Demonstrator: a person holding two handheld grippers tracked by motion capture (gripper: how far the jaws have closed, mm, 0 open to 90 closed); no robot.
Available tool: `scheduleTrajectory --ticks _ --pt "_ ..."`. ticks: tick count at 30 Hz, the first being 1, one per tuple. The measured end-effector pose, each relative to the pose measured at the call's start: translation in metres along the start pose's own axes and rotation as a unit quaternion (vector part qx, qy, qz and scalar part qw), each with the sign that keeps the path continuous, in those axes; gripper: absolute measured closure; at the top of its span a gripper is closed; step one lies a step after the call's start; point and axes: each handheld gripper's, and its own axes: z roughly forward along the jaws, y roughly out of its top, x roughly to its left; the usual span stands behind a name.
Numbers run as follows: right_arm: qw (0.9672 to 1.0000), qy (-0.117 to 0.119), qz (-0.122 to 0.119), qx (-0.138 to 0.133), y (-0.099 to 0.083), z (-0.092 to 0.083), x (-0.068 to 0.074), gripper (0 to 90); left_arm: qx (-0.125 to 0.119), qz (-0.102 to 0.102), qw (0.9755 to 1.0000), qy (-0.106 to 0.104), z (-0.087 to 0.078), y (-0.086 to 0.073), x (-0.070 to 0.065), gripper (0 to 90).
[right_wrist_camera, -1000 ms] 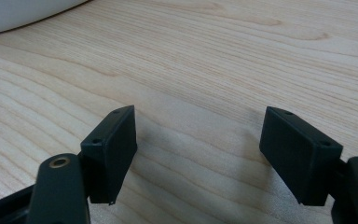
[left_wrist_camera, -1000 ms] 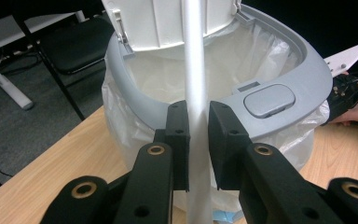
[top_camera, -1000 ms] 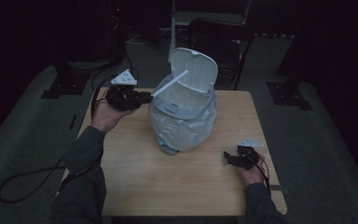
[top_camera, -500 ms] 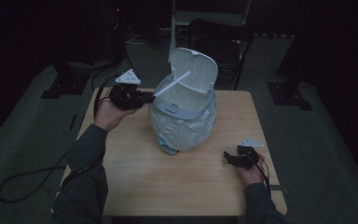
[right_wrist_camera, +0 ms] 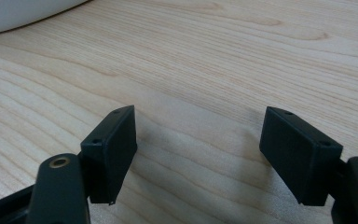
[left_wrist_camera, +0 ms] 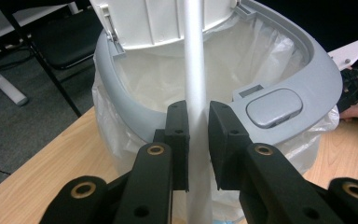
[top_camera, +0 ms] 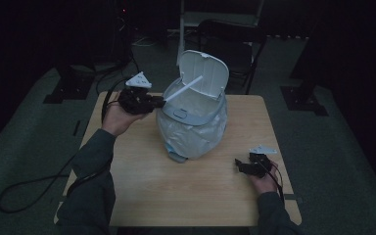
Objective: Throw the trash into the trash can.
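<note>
Two grippers are in play, but you work with one: your left gripper (top_camera: 157,102) pinches a white rod (top_camera: 183,89) that slants over the bin (top_camera: 192,128) mouth toward the open lid (top_camera: 205,72). Judging by that, you are feeding the rod into the bag (left_wrist_camera: 270,51). Tip its far end down inside the rim (left_wrist_camera: 313,88), clear of the lid, and release only once it points into the liner. Left jaws stand narrow, pads pressed on the rod. Your right gripper (right_wrist_camera: 198,154) rests wide and empty on the table (right_wrist_camera: 223,56), well apart from the bin.
</note>
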Motion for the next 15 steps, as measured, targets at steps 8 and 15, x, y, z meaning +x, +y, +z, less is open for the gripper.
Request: scheduleTrajectory --ticks 8,15 --pt "1.0 0.0 0.0 0.0 0.0 0.0 0.0 26.2 0.004 0.001 1.0 0.0 0.0035 0.0026 -0.0002 79.5" --pt "1.0 0.0 0.0 0.0 0.0 0.0 0.0 26.3 0.005 0.001 1.0 0.0 0.0035 0.0022 0.0004 79.3"
